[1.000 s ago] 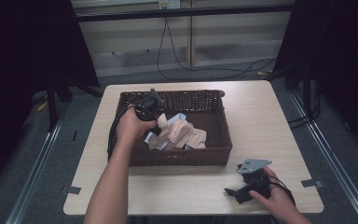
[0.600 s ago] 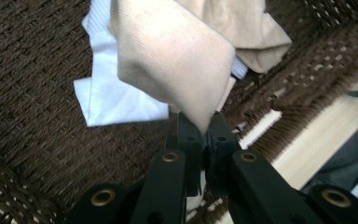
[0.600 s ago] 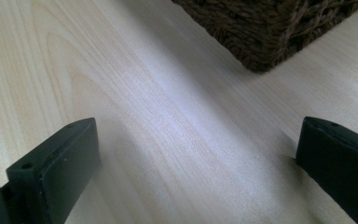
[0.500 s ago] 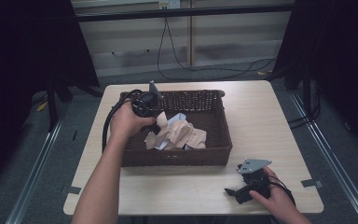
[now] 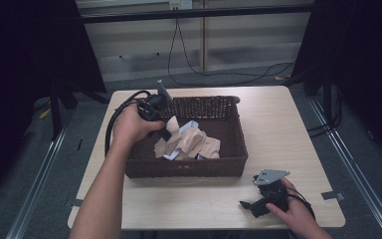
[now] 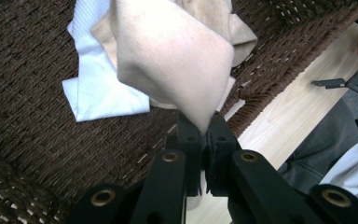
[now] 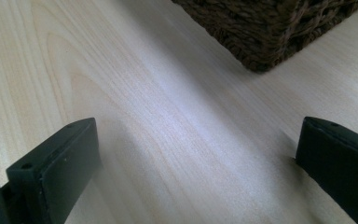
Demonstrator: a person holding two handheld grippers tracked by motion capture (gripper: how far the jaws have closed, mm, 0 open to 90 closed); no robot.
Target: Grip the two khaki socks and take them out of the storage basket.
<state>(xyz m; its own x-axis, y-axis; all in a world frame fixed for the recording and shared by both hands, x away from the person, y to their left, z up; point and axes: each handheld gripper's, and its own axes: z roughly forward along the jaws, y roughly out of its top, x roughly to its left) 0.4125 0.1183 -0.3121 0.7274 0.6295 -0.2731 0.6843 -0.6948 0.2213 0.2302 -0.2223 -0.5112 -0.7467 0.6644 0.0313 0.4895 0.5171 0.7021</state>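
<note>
A dark brown wicker basket (image 5: 234, 134) sits mid-table with a beige cloth (image 5: 199, 142) and a white cloth (image 5: 191, 125) crumpled inside. My left gripper (image 5: 168, 135) hangs over the basket's left part, pointing down. In the left gripper view its jaws (image 6: 204, 133) are shut on a corner of the beige cloth (image 6: 177, 60), which hangs lifted above the white cloth (image 6: 98, 93) and the basket floor (image 6: 37, 140). My right gripper (image 5: 251, 206) rests on the table near the front right corner, its jaws (image 7: 196, 158) wide apart with only bare wood between them.
The light wooden table (image 5: 278, 124) has free room to the right of the basket and in front of it. A corner of the basket (image 7: 270, 32) lies ahead of the right gripper. Dark cables lie on the floor beyond the table.
My left hand has risen over the basket's left side, pulling the beige cloth up by its corner. The right hand has stayed where it was.
</note>
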